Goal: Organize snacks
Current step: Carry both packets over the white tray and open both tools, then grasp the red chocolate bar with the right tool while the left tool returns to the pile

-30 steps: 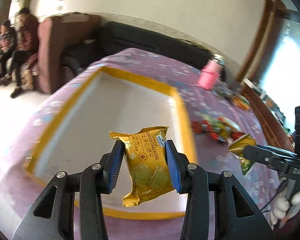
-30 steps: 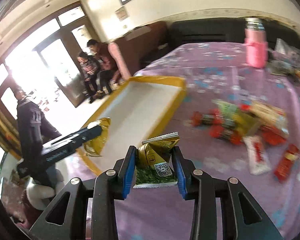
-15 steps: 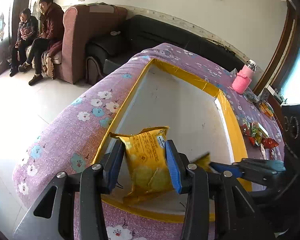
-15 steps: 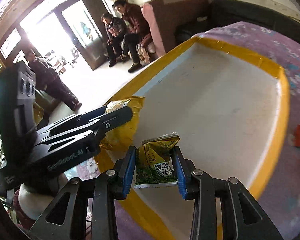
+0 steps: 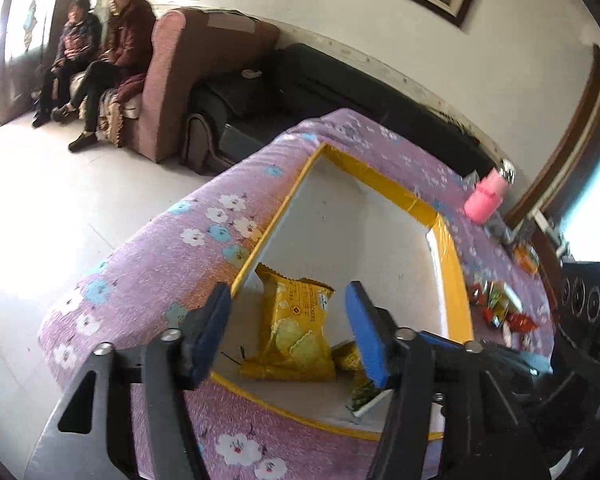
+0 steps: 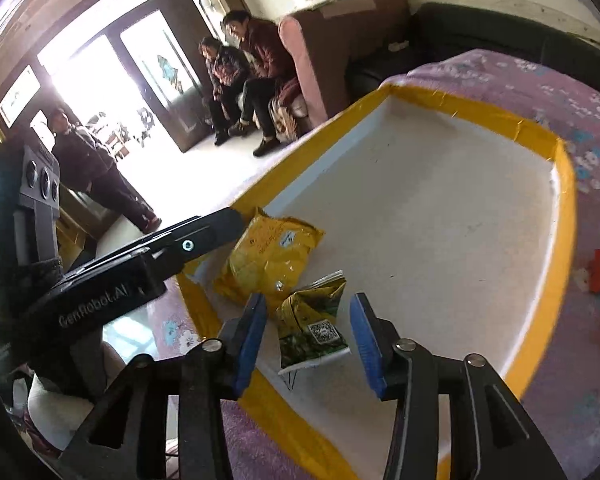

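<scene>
The yellow cracker packet [image 5: 294, 330], printed with pale round crackers, lies in the tray [image 5: 456, 276] between my left gripper's [image 5: 290, 336] fingers, which are opening and no longer touch it. The smaller green-and-gold packet [image 6: 312, 328], QR code up, lies just beside it between my right gripper's [image 6: 308, 344] opening fingers, also free. A second ago both packets were clamped and carried over the purple cloth [image 5: 148, 272].
</scene>
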{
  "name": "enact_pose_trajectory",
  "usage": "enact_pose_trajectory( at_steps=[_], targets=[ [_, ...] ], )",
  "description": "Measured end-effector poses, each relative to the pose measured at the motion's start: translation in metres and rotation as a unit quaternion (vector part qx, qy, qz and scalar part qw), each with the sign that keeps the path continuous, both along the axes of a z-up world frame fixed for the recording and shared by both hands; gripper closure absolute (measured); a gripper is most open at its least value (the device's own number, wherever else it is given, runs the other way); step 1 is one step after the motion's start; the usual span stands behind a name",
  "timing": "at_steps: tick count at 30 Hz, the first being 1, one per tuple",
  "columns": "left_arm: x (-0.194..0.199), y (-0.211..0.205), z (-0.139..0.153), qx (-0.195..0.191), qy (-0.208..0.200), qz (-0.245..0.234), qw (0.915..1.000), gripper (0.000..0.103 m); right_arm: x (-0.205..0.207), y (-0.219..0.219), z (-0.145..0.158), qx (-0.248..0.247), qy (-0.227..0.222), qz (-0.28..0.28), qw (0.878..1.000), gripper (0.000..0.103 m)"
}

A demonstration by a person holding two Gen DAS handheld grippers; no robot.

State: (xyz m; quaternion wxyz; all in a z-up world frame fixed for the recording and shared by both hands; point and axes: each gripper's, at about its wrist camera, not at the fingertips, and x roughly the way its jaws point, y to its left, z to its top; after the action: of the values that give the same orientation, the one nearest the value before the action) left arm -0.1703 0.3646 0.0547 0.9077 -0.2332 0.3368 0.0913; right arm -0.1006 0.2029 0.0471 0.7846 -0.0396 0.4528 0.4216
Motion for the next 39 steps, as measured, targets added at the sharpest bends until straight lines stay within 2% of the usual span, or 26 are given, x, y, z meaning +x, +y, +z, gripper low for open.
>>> enact_pose_trajectory(
  at_steps=[5, 8, 11, 14, 18, 21, 23, 26, 30, 33, 34, 37, 39],
  targets=[
    [-0.014, -0.004, 0.018, -0.023, -0.033, 0.005, 0.9992, 0.036, -0.004, -0.03, 0.015, 0.022, -0.012, -0.025, 0.999, 0.052],
    [-0.016, -0.021, 0.031, -0.012, -0.045, -0.013, 0.9988, 0.03, -0.004, -0.061, 0.019, 0.033, -0.019, -0.045, 0.998, 0.05],
    [-0.015, -0.045, 0.041, 0.002, -0.052, -0.042, 0.9978, 0.03, -0.001, -0.102, 0.022, 0.03, -0.03, -0.078, 0.996, 0.049],
    [-0.006, -0.073, 0.043, 0.015, -0.045, -0.079, 0.9958, 0.03, 0.011, -0.159, 0.021, 0.025, -0.033, -0.132, 0.99, 0.048],
    [0.007, -0.115, 0.038, 0.024, -0.031, -0.125, 0.9913, 0.03, 0.034, -0.247, 0.024, 0.036, -0.027, -0.234, 0.971, 0.048],
    [0.016, -0.145, 0.035, 0.028, -0.02, -0.158, 0.9868, 0.03, 0.056, -0.308, 0.034, 0.051, -0.033, -0.316, 0.947, 0.046],
    [0.019, -0.164, 0.034, 0.034, -0.014, -0.177, 0.9834, 0.03, 0.073, -0.329, 0.039, 0.045, -0.042, -0.346, 0.936, 0.046],
    [0.018, -0.183, 0.036, 0.046, -0.009, -0.2, 0.9787, 0.03, 0.103, -0.342, 0.033, 0.038, -0.03, -0.365, 0.93, 0.05],
    [0.014, -0.19, 0.041, 0.062, -0.008, -0.206, 0.9766, 0.03, 0.137, -0.328, 0.012, 0.007, -0.005, -0.362, 0.932, 0.06],
    [0.013, -0.186, 0.041, 0.062, -0.006, -0.199, 0.9779, 0.03, 0.139, -0.316, -0.013, -0.021, 0.024, -0.326, 0.945, 0.065],
    [0.014, -0.186, 0.039, 0.059, -0.004, -0.197, 0.9785, 0.03, 0.133, -0.307, -0.016, -0.02, 0.027, -0.301, 0.953, 0.067],
    [0.019, -0.185, 0.035, 0.05, 0.0, -0.2, 0.9786, 0.03, 0.105, -0.294, -0.01, 0.051, 0.048, -0.194, 0.979, 0.07],
    [0.02, -0.187, 0.032, 0.048, 0.003, -0.203, 0.978, 0.03, 0.089, -0.3, 0.003, 0.071, 0.034, -0.18, 0.981, 0.067]
  ],
)
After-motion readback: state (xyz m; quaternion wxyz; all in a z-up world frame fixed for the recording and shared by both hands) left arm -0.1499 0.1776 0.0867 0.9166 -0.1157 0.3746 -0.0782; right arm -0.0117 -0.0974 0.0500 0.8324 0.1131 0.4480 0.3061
